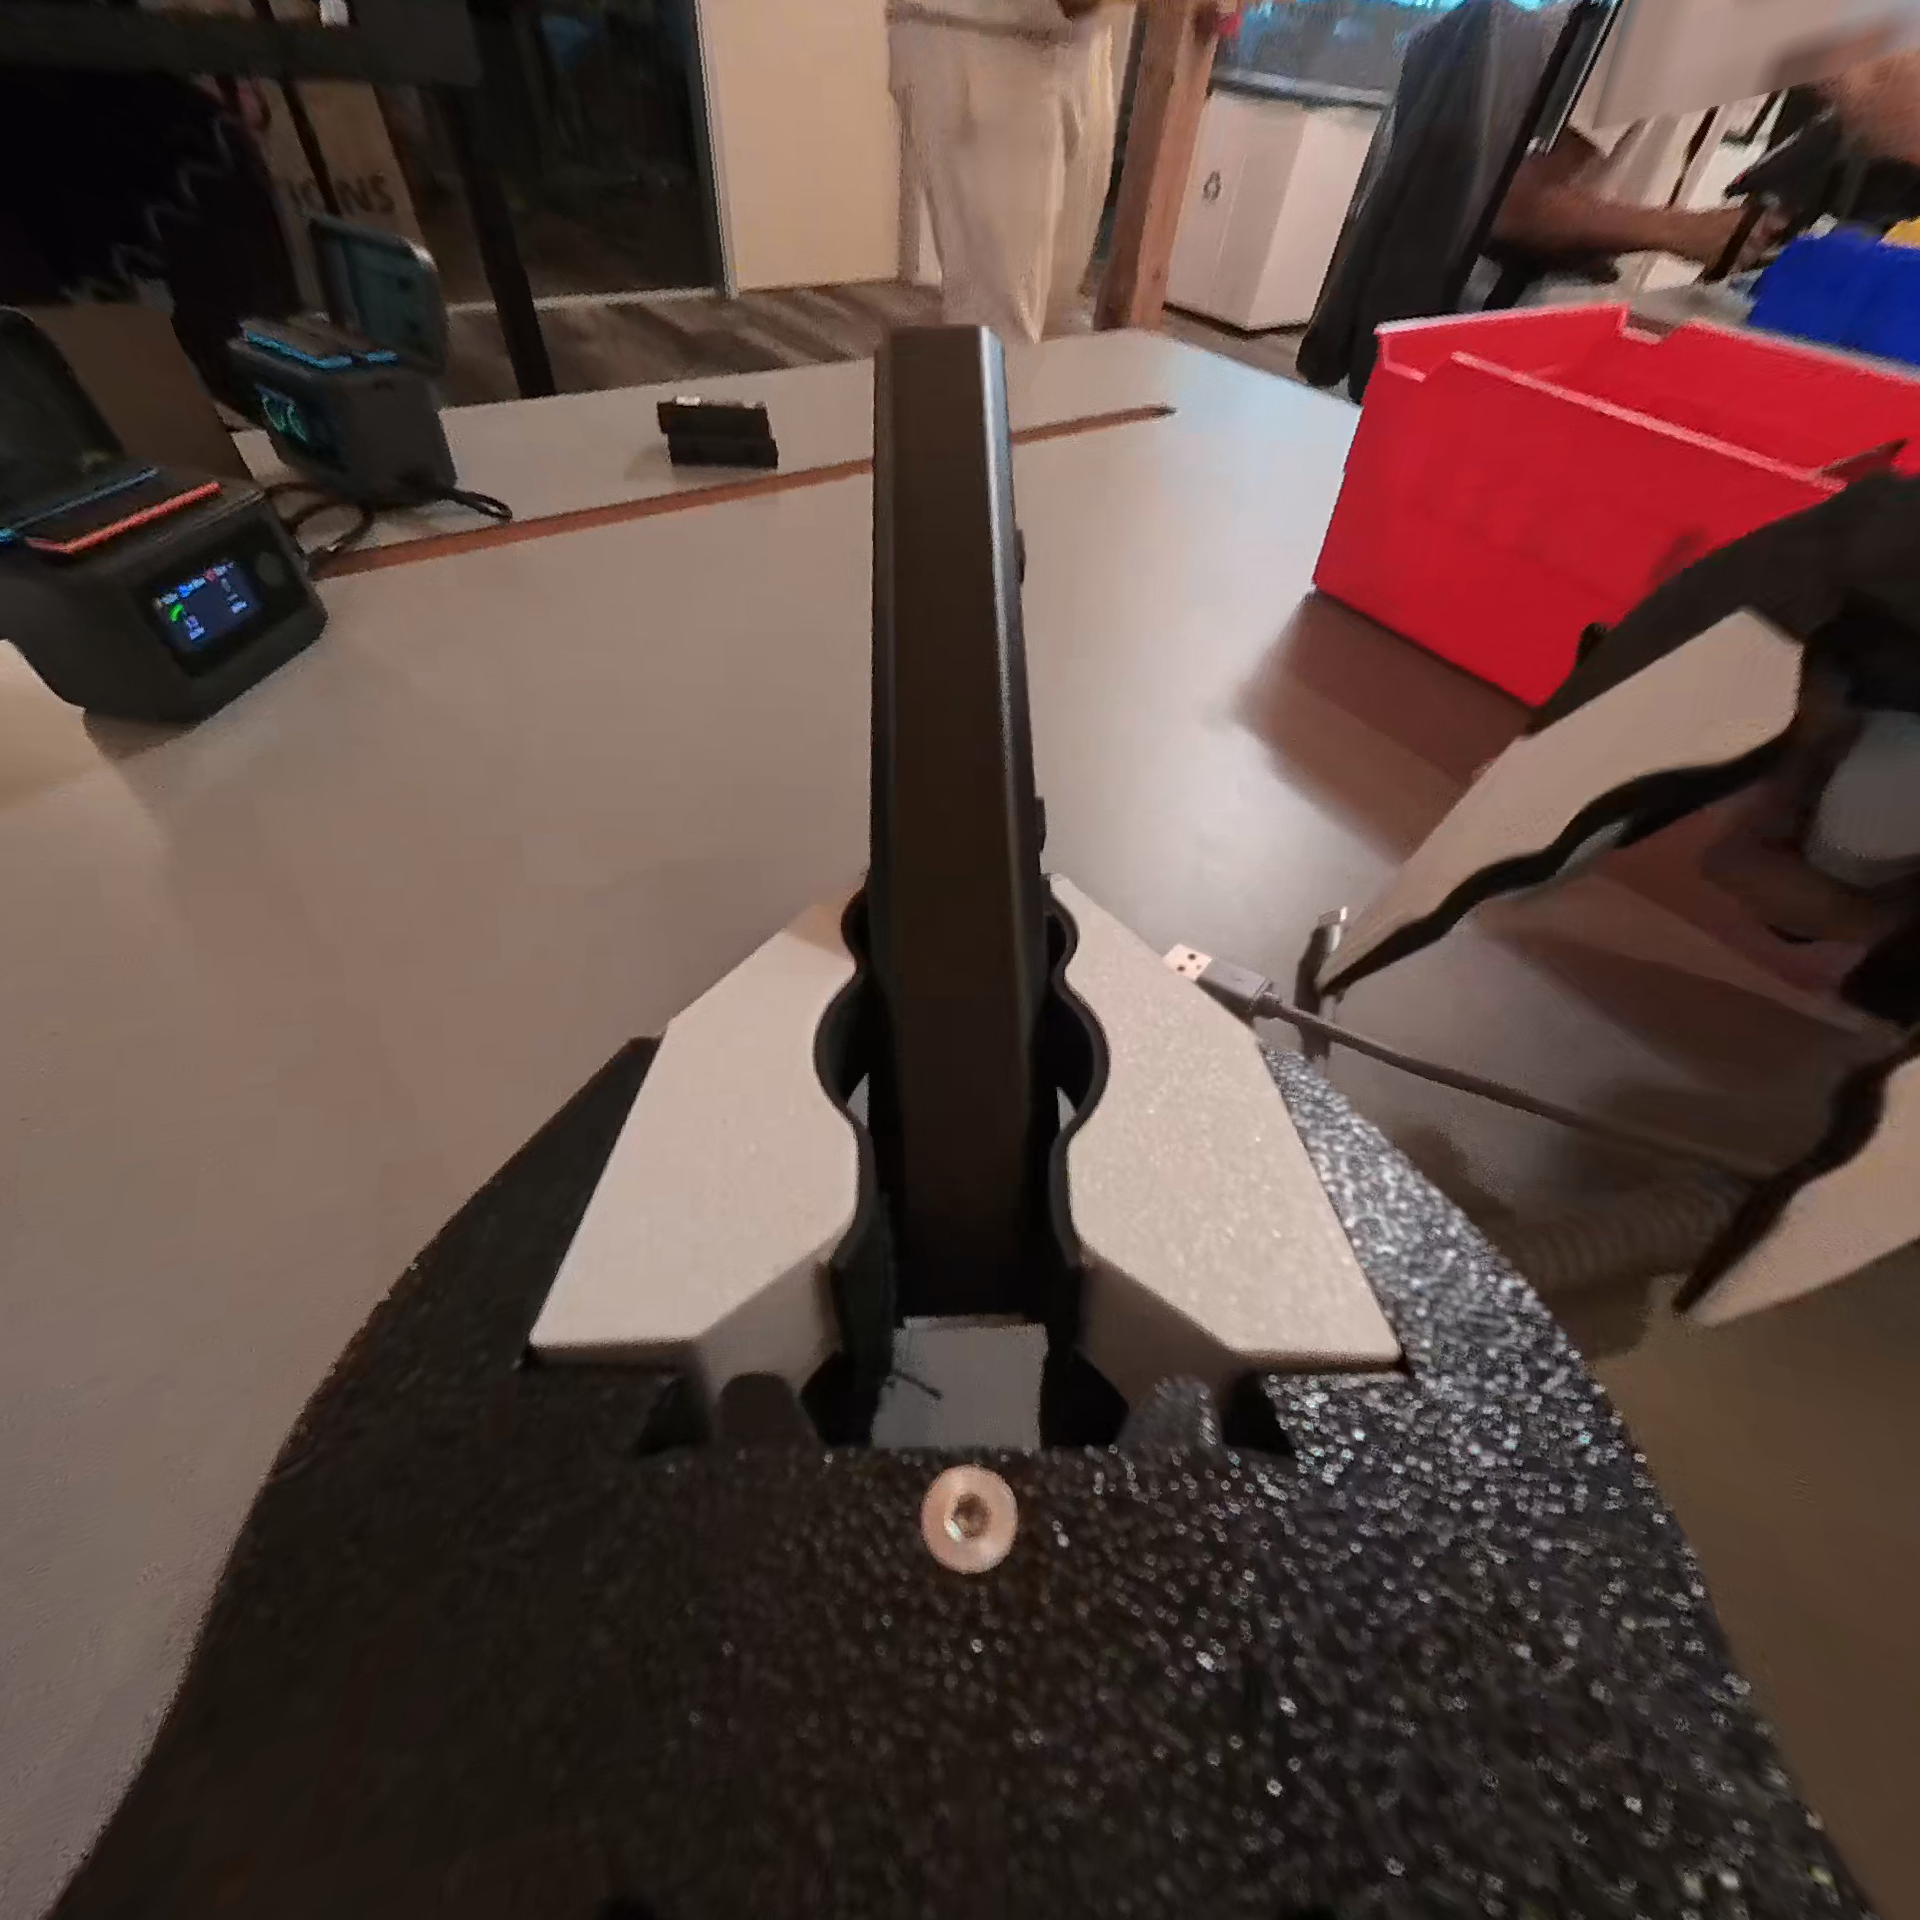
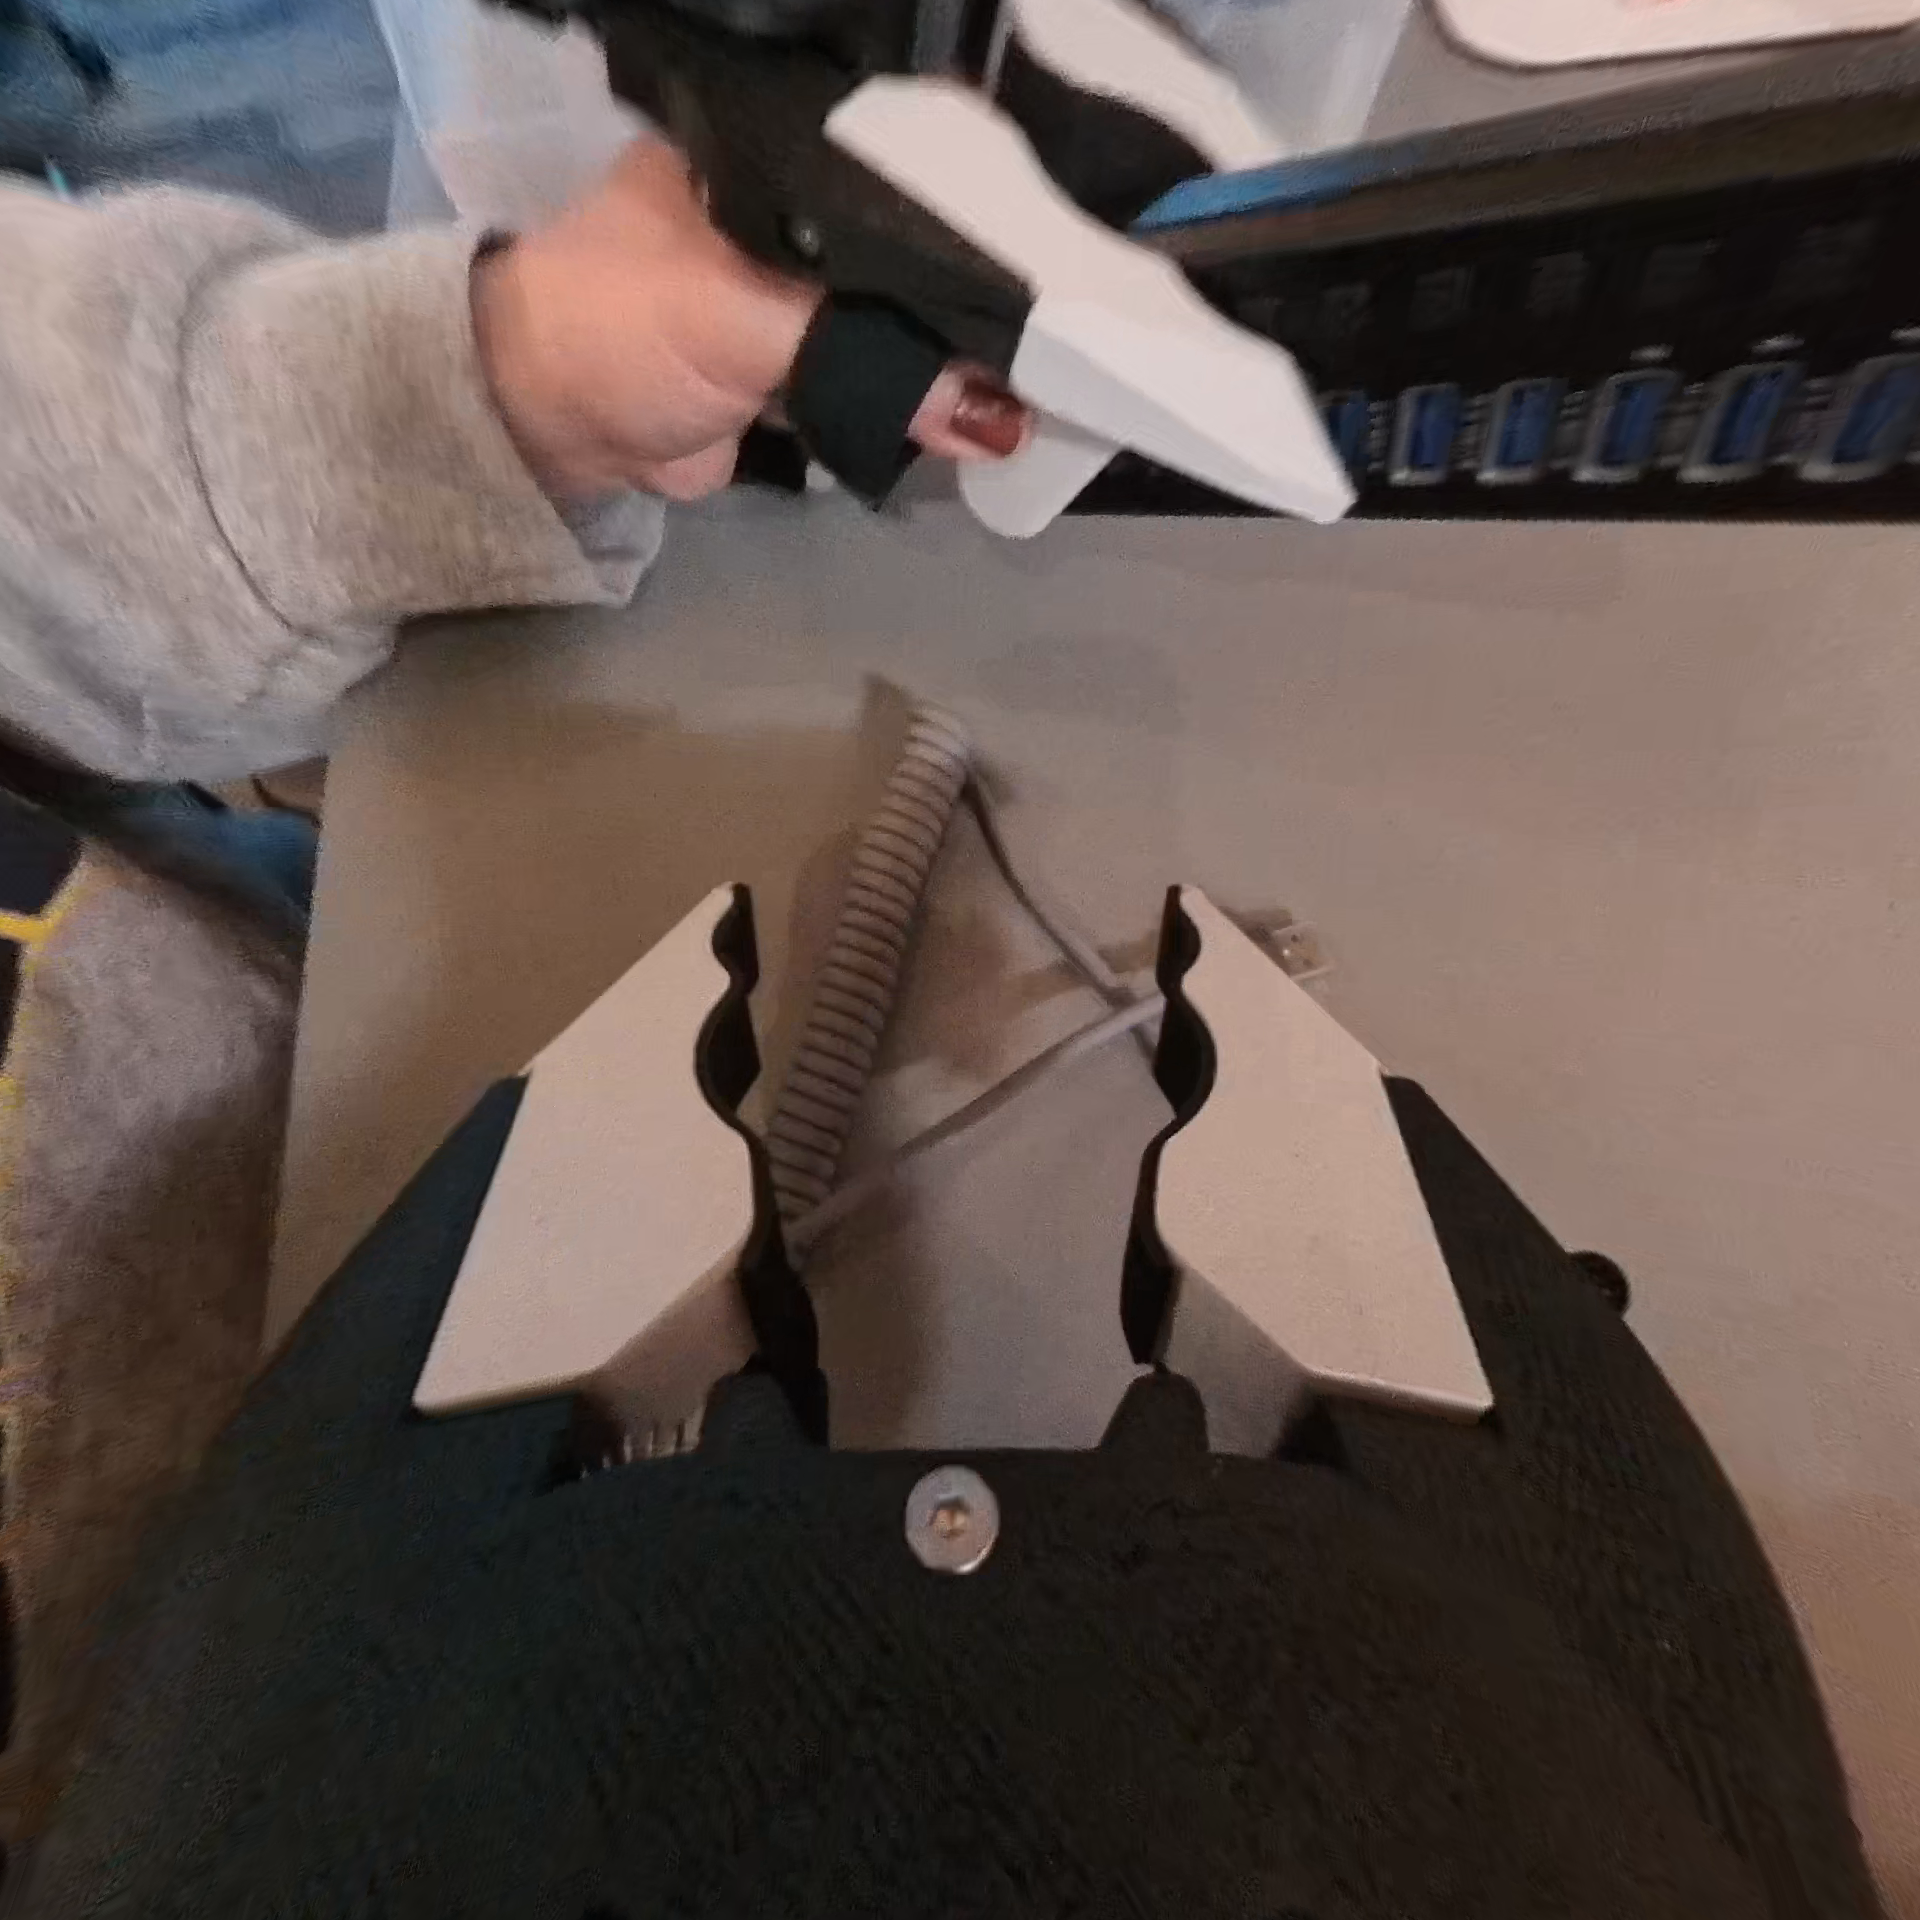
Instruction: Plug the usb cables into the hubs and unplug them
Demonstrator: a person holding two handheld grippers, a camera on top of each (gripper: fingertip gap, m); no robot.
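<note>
Clamped on edge between the two pale fingers of my left gripper (image 1: pixel 961 935), the black hub (image 1: pixel 945 665) stands upright and runs straight away from me; I have it pinched tight across its thin sides. In the right wrist view that hub (image 2: pixel 1621 395) lies across the far edge of the tabletop (image 2: pixel 1455 727), showing a row of blue ports, with the left gripper (image 2: pixel 1164 405) in the person's hand (image 2: pixel 623 353) at its near end; the picture is blurred there. A grey cable (image 1: pixel 1455 1081) with a bare silver plug (image 1: pixel 1190 961) lies on the tabletop (image 1: pixel 520 831) just right of my left gripper, unplugged and apart from the hub. My right gripper (image 2: pixel 956 904) hovers over the cables with its fingers wide apart and nothing between them; below it a ribbed grey sleeve (image 2: pixel 873 956) and a thin pale cable (image 2: pixel 1039 1081) cross on the tabletop. Seen from the left wrist, the right gripper (image 1: pixel 1330 966) sits close to the plug. Farther out, a red bin (image 1: pixel 1558 499) stands toward the far right corner, two black devices (image 1: pixel 156 603) with lit screens at the left edge, and a small black block (image 1: pixel 717 431) near the far edge.
</note>
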